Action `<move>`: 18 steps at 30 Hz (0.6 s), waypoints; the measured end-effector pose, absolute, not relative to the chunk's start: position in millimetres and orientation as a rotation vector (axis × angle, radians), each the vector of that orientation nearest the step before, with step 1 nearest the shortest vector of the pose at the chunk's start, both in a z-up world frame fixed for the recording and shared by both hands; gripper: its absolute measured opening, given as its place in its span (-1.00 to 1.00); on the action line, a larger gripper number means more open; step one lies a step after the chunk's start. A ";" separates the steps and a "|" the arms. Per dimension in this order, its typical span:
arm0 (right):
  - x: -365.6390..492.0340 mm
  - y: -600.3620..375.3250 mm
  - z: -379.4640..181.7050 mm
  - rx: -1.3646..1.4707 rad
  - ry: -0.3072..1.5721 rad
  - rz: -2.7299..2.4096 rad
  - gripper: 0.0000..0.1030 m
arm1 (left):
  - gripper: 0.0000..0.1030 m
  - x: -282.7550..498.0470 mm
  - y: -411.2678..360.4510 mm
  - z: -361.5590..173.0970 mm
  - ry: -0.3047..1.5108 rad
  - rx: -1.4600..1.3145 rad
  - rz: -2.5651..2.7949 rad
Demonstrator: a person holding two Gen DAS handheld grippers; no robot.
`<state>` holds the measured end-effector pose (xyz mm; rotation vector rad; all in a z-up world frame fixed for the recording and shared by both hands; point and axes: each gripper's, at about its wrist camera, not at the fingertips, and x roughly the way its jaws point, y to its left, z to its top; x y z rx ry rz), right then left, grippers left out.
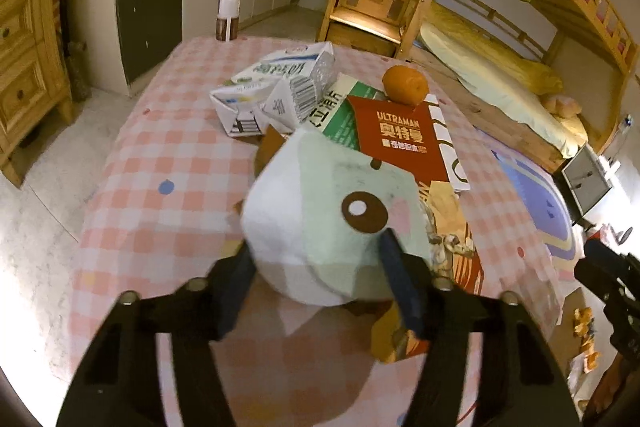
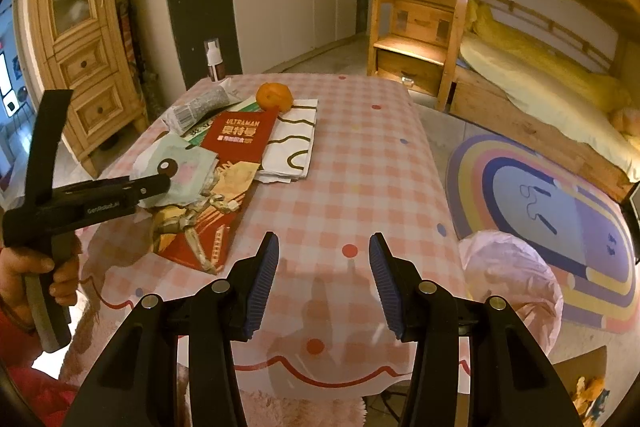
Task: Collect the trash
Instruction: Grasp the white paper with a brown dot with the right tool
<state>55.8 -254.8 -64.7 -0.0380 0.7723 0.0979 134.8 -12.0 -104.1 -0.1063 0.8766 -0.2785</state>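
Observation:
My left gripper (image 1: pixel 316 267) is shut on a crumpled pale green and white paper wrapper (image 1: pixel 328 211) with a brown cartoon eye, held just above the table. The wrapper also shows in the right wrist view (image 2: pixel 180 171), with the left gripper (image 2: pixel 160 183) on it. Under it lies a red Ultraman carton (image 1: pixel 396 131), flattened. A crushed white milk carton (image 1: pixel 276 87) lies behind. My right gripper (image 2: pixel 324 267) is open and empty over the table's near right part.
An orange (image 2: pixel 273 96) sits at the far side of the pink checked table (image 2: pixel 360 163). A white folded paper bag (image 2: pixel 294 143) lies beside the red carton. A spray bottle (image 1: pixel 228 13) stands at the far edge. A pink bag (image 2: pixel 512 279) hangs off the table's right.

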 end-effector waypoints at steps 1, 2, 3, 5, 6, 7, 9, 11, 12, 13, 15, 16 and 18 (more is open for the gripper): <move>55.4 -255.1 -65.1 -0.038 0.771 0.099 -0.06 | -0.14 130.2 -11.7 -100.7 0.863 -0.098 -0.271; 55.1 -255.1 -65.2 -0.038 0.770 0.100 -0.06 | -0.28 126.7 -11.6 -97.6 0.848 -0.086 -0.265; 54.7 -254.7 -65.4 -0.037 0.769 0.101 -0.06 | -0.37 122.2 -11.8 -94.5 0.832 -0.073 -0.261; 54.7 -254.0 -66.1 -0.038 0.768 0.104 -0.06 | -0.69 117.8 -13.2 -88.4 0.809 -0.057 -0.260; 53.9 -253.7 -65.4 -0.039 0.767 0.106 -0.06 | -0.75 116.6 -12.5 -85.2 0.799 -0.058 -0.269; 52.4 -253.3 -64.0 -0.040 0.764 0.107 -0.06 | -0.77 114.0 -11.1 -81.1 0.785 -0.066 -0.279; 49.6 -253.2 -61.9 -0.044 0.757 0.109 -0.06 | -0.85 107.8 -7.5 -70.1 0.750 -0.076 -0.305; 47.8 -254.9 -59.8 -0.041 0.750 0.105 -0.06 | -0.89 100.4 -4.0 -58.7 0.717 -0.079 -0.330; 47.4 -254.5 -59.2 -0.040 0.749 0.102 -0.06 | -0.92 98.5 -3.2 -55.2 0.706 -0.078 -0.337; 47.2 -255.2 -58.8 -0.037 0.748 0.101 -0.06 | -0.92 94.6 -1.7 -49.8 0.686 -0.076 -0.344; 47.2 -255.9 -59.6 -0.029 0.750 0.100 -0.06 | -0.93 90.9 -0.7 -44.5 0.671 -0.060 -0.358; 47.0 -255.7 -60.5 -0.027 0.752 0.101 -0.06 | -0.93 91.1 -0.3 -45.0 0.676 -0.049 -0.356; 46.3 -254.7 -60.9 -0.028 0.754 0.104 -0.06 | -0.92 94.2 1.3 -49.2 0.688 -0.043 -0.342</move>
